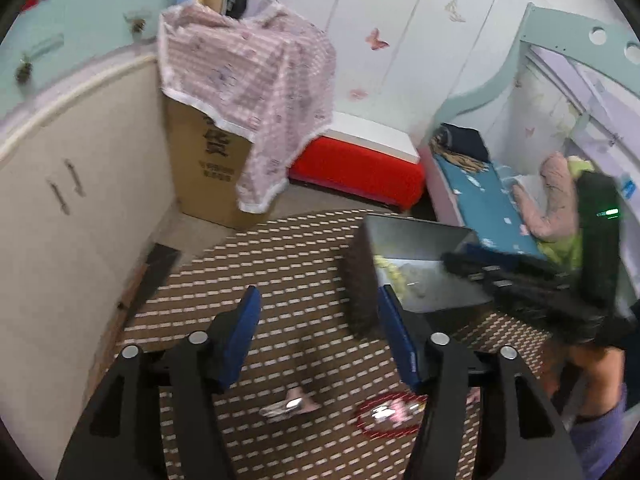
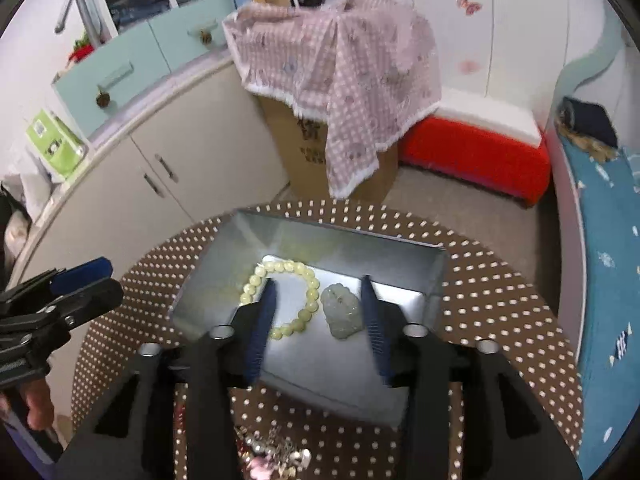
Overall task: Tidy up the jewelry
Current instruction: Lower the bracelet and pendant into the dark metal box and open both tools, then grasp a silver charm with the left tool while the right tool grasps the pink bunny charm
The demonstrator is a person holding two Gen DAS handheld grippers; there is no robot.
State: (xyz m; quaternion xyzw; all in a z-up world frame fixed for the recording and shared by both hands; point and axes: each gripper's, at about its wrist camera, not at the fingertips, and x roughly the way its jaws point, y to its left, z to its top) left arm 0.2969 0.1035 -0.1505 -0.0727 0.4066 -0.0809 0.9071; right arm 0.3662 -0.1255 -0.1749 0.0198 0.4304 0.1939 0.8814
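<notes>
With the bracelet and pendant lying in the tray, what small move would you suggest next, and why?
Probably lower the open left tongs toward the silver piece on the mat. The bead bracelet and jade pendant already lie in the tray, and the right tongs stand open, empty.

One grey tray (image 2: 224,280) holds one bead bracelet (image 2: 308,284) and one pale green pendant (image 2: 341,314); one cardboard box (image 2: 304,148), one checked cloth (image 2: 340,68), two grippers

The tray (image 2: 280,236) looks like smooth, dull-grey metal with a faint sheen. The bead bracelet (image 2: 280,300) is glossy, the pendant (image 2: 341,312) waxy stone. A woven-looking dotted cloth (image 2: 500,300) covers the table.
</notes>
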